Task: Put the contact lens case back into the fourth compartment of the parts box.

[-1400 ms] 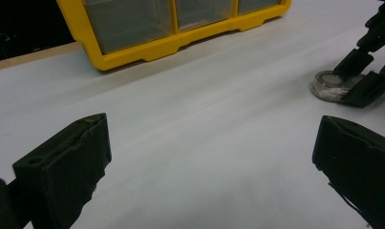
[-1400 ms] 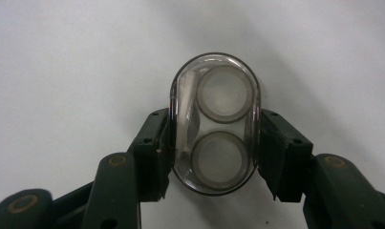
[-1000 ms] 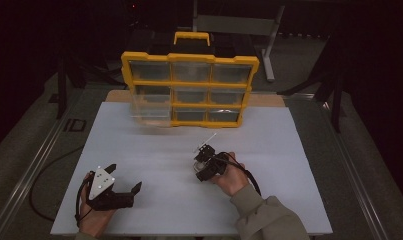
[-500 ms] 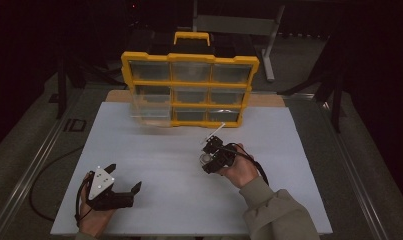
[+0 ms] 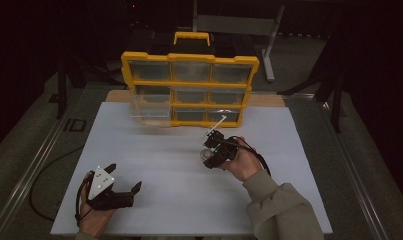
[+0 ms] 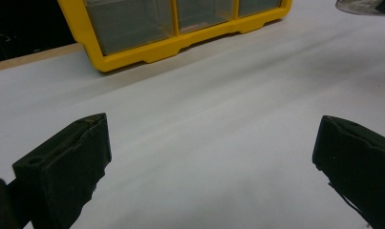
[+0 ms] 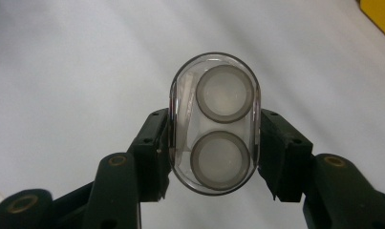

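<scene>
Item: clear oval capsule (image 7: 214,123), apparently holding two round grey pieces.
Place: raised above the surface (image 5: 164,165), right of centre.
Right tool (image 7: 214,143): clenched on capsule.
Left tool (image 6: 209,157): released, idle.
Done: pickup.
Left: delivery, presumably to yellow organiser (image 5: 189,87).

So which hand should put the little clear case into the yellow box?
Probably the right: its hand-held gripper already clamps the clear case, close to the yellow organizer. The left hand-held gripper sits open and farther back.
</scene>
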Tool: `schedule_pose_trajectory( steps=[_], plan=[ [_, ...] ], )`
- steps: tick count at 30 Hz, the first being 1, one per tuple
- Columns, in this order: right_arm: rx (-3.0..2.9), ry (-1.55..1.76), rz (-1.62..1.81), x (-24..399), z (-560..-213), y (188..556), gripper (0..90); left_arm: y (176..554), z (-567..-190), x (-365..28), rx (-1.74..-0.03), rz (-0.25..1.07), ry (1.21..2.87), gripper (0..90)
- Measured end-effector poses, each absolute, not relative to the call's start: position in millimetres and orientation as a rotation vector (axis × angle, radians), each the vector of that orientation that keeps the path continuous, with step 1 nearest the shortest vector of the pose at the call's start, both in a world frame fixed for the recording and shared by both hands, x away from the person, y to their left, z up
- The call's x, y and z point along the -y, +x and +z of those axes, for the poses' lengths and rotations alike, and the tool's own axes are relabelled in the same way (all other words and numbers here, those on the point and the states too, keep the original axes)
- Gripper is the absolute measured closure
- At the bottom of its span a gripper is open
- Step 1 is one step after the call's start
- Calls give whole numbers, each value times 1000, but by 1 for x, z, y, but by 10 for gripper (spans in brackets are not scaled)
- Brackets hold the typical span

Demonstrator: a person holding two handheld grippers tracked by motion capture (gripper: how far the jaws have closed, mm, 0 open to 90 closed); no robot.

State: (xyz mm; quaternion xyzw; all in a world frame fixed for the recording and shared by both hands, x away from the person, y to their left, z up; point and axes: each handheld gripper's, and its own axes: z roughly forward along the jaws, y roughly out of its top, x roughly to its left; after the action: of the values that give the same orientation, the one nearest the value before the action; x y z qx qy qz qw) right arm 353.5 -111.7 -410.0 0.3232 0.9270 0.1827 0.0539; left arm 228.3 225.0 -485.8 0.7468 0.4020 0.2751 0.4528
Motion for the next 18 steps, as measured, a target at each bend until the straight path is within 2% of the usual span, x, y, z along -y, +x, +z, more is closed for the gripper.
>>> schedule_pose_trajectory(
  steps=[18],
  plan=[
    [-2793,914,573,113,-384,365,486,226,-486,-228,-995,684,1836,1]
  ],
)
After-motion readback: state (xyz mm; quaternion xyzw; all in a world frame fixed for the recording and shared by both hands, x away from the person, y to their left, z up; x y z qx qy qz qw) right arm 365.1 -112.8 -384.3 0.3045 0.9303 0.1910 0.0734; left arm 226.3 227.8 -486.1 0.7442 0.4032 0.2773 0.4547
